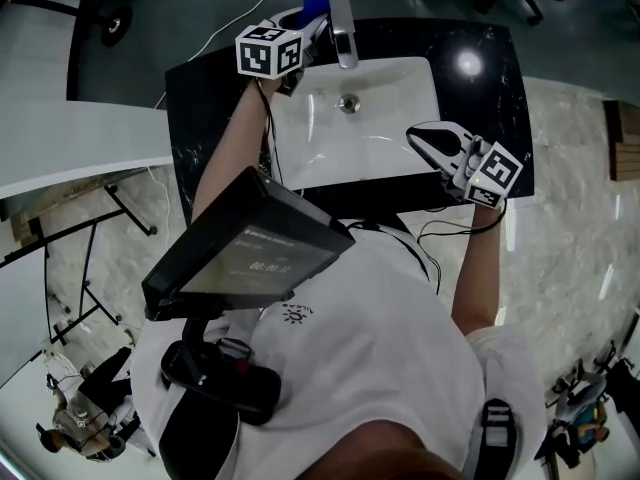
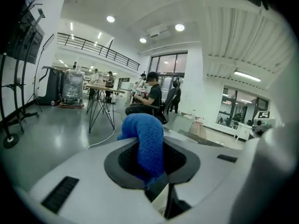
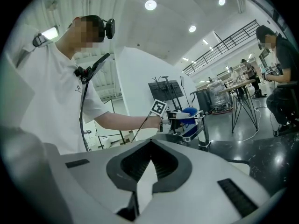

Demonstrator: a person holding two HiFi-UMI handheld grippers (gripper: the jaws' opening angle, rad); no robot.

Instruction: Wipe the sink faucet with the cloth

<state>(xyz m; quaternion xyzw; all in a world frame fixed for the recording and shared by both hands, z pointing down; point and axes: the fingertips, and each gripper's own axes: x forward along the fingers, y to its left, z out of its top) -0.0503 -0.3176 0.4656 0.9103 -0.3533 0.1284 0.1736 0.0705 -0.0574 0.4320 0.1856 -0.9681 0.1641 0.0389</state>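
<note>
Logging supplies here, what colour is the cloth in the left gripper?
Blue. The cloth shows best in the left gripper view.

The cloth [image 2: 145, 141] pinched in the left gripper's [image 2: 148, 161] jaws was blue, nubbly, matt fabric. Both grippers' shells looked like smooth matt white plastic, with dark ribbed pads [image 3: 133, 164]. Ahead of the right gripper's [image 3: 150, 146] closed jaws, the faucet [image 3: 205, 127] was polished, mirror-bright metal. Below those jaws, the sink [image 1: 400, 138] was glossy white and the countertop [image 1: 490, 68] glossy black stone with pale veining.
</note>
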